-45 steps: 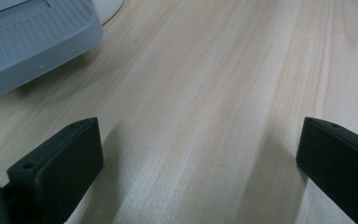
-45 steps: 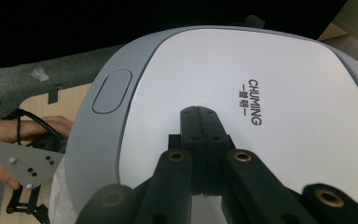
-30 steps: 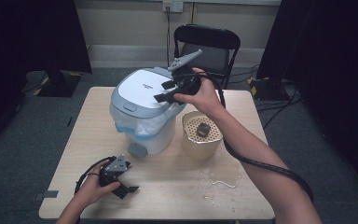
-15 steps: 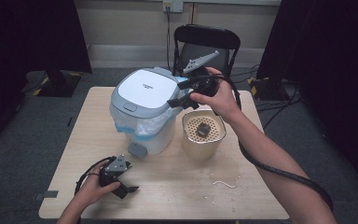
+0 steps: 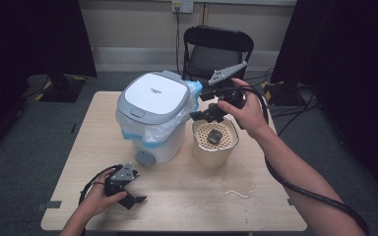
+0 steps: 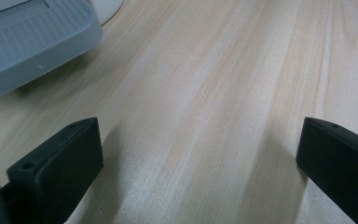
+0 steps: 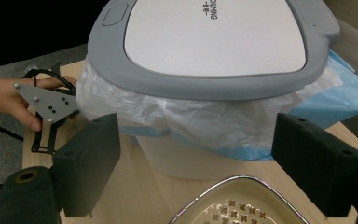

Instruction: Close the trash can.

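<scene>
So the right gripper (image 5: 203, 114) hangs with its jaws apart and empty; they've just been opening, with nothing between them. It sits right between the bin (image 5: 153, 118) and the beige strainer pot (image 5: 214, 142). From the right gripper view the lidded bin lies dead ahead, the pot's rim just below the jaws. The left gripper (image 5: 128, 194) rests on the table (image 5: 187, 196), jaws wide, well away. Hard to tell what the dark lump in the pot is.
</scene>
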The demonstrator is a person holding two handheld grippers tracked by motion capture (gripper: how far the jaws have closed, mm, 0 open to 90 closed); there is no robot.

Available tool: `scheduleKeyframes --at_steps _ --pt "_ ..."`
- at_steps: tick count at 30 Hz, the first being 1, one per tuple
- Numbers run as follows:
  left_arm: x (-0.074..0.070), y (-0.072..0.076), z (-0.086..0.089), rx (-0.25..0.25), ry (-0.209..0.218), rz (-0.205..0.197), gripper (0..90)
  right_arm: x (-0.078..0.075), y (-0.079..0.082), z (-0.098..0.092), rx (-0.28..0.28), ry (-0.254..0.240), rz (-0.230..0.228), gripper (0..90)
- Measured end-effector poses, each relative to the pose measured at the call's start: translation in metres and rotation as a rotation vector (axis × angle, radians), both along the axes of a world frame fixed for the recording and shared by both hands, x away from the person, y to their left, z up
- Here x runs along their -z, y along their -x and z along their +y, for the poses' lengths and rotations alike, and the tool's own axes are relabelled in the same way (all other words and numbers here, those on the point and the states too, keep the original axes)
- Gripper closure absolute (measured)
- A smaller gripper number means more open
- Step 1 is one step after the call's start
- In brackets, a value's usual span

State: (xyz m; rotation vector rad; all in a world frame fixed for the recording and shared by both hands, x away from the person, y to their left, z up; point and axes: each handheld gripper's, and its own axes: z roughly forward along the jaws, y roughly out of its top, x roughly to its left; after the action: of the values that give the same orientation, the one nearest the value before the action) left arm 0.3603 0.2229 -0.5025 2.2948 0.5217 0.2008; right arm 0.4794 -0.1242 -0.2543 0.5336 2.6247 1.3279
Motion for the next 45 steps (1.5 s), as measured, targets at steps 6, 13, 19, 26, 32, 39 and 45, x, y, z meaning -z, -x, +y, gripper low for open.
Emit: scheduleKeyframes --at_steps 6,13,19,26,32,39,45 --pt "0.0 0.0 0.0 0.003 0.0 0.0 0.0 0.007 0.005 -0.005 -0.002 0.009 0.004 14.9" --pt "0.001 0.0 -0.001 0.003 0.009 -0.003 0.0 0.013 0.012 -0.009 -0.007 0.0 0.018 14.9" --pt "0.001 0.0 -0.001 0.003 0.009 -0.004 0.0 0.019 0.018 -0.013 -0.006 0.011 0.016 15.0" --pt "0.001 -0.001 -0.001 0.003 0.009 -0.005 0.0 0.028 0.021 -0.019 -0.014 0.005 0.024 15.0" --pt "0.001 -0.001 -0.001 0.003 0.008 -0.004 0.0 0.036 0.026 -0.027 -0.009 0.003 0.024 15.0" --pt "0.001 -0.001 0.0 0.005 0.005 -0.003 0.0 0.047 0.034 -0.04 -0.005 0.002 0.035 15.1" --pt "0.001 0.0 -0.001 0.002 0.01 -0.001 0.0 0.056 0.039 -0.053 -0.007 0.003 0.042 15.0"
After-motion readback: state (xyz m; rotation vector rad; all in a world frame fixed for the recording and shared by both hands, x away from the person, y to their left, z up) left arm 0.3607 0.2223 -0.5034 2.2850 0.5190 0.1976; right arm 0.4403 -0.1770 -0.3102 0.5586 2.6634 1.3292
